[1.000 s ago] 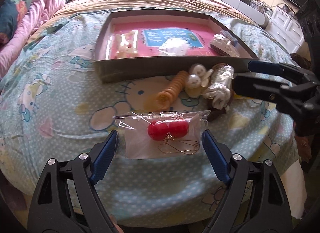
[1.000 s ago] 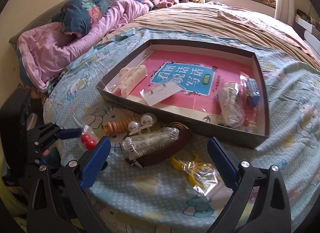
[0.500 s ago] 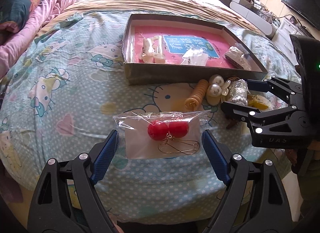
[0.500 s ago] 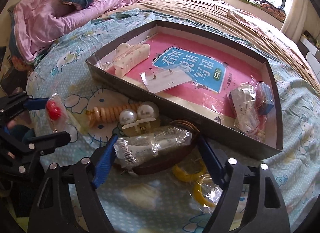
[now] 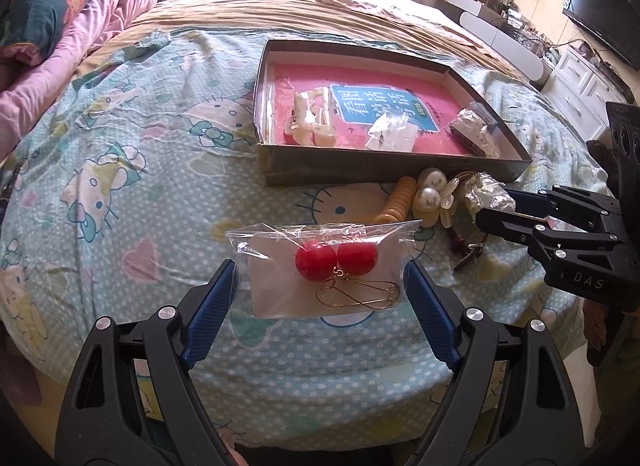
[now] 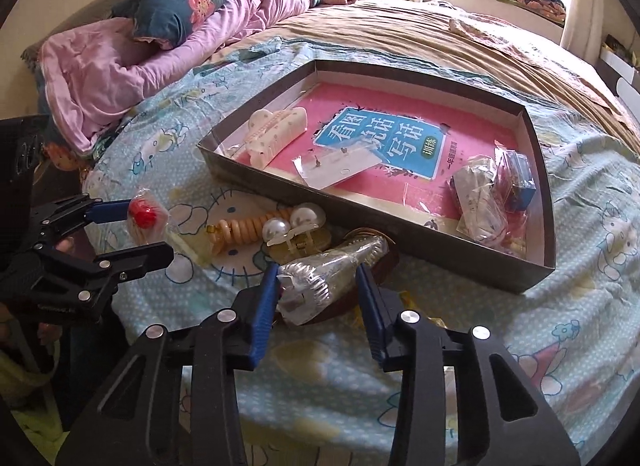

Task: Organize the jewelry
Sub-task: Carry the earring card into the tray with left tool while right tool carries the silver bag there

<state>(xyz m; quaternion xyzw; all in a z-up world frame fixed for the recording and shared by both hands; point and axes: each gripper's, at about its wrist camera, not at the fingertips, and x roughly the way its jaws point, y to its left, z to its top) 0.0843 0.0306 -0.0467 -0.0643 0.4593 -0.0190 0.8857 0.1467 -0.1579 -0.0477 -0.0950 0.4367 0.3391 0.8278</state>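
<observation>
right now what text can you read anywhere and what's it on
"看图说话写话": big white characters on the blue panel of the pink book in the box.
"训练": small green tag on that panel.
"DAS": on the right gripper body, seen from the left wrist; any letters beyond these are hidden.
Small line under the panel: too small to read.

Cartoon-cat bedsheet (image 5: pixel 132 169), rumpled pink quilt (image 6: pixel 120 77), floral pillow (image 6: pixel 176 9), black television (image 5: pixel 604 19) on the right wall.
</observation>
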